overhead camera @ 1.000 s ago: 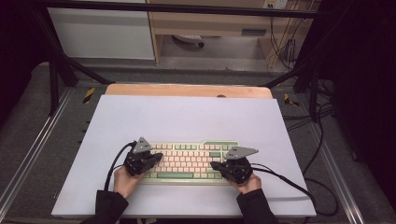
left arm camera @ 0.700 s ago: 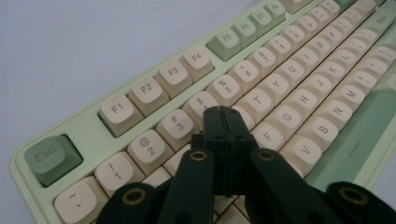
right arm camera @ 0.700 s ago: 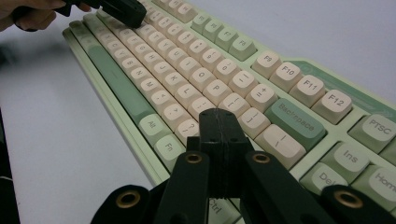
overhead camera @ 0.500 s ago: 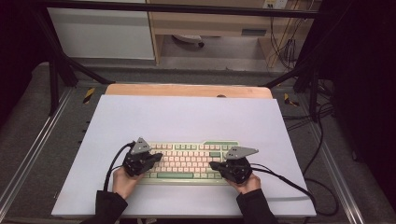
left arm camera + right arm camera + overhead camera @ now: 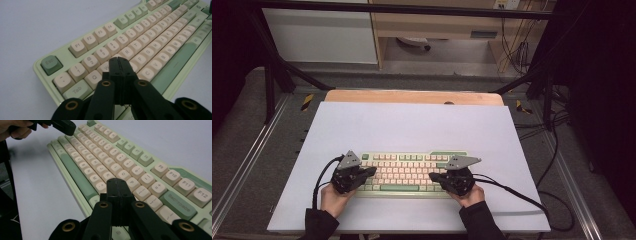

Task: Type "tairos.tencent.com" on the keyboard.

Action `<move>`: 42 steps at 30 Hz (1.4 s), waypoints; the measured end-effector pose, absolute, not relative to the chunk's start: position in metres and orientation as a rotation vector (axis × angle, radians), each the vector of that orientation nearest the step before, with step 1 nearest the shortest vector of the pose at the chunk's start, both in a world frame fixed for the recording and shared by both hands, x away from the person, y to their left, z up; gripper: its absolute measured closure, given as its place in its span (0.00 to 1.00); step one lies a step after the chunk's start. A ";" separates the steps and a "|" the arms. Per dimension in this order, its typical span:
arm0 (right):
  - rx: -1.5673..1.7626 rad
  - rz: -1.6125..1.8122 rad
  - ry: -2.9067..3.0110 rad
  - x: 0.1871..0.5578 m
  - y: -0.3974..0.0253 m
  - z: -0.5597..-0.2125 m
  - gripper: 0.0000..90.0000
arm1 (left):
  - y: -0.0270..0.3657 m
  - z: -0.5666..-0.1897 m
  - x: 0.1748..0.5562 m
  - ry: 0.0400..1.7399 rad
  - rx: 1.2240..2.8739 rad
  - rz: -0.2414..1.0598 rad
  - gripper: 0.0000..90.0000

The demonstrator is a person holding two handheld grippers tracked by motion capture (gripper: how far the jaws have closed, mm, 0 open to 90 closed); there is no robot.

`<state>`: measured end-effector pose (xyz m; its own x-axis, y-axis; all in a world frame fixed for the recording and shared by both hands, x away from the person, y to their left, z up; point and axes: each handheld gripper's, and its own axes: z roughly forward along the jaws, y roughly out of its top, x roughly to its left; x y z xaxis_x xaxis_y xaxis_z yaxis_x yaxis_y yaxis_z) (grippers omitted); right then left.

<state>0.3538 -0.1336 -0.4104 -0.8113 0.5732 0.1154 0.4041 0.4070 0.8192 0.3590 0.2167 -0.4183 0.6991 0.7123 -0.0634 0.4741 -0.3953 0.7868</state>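
Observation:
A pale green keyboard with cream keys lies on the white table near the front edge. My left gripper hovers over its left end, jaws shut with nothing between them; in the left gripper view the shut tip sits over the keys near W and E of the keyboard. My right gripper is over the keyboard's right part, also shut and empty; its tip hangs above the keys right of L on the keyboard. The left gripper shows far off in the right gripper view.
The white table top stretches behind the keyboard, with a wooden strip along its back edge. Black cables trail from the right gripper toward the table's right side. Dark frame bars stand at the left.
Both grippers have stayed over the keyboard's ends with only very slight shifts; nothing was taken or released.

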 end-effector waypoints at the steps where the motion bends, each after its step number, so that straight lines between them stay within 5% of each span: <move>1: 0.869 1.362 2.477 0.354 -0.132 -0.410 1.00 | 0.219 -0.419 0.358 0.907 2.064 0.358 1.00; 42: 0.770 1.281 2.595 0.365 -0.055 -0.430 1.00 | 0.230 -0.421 0.355 0.916 2.049 0.345 1.00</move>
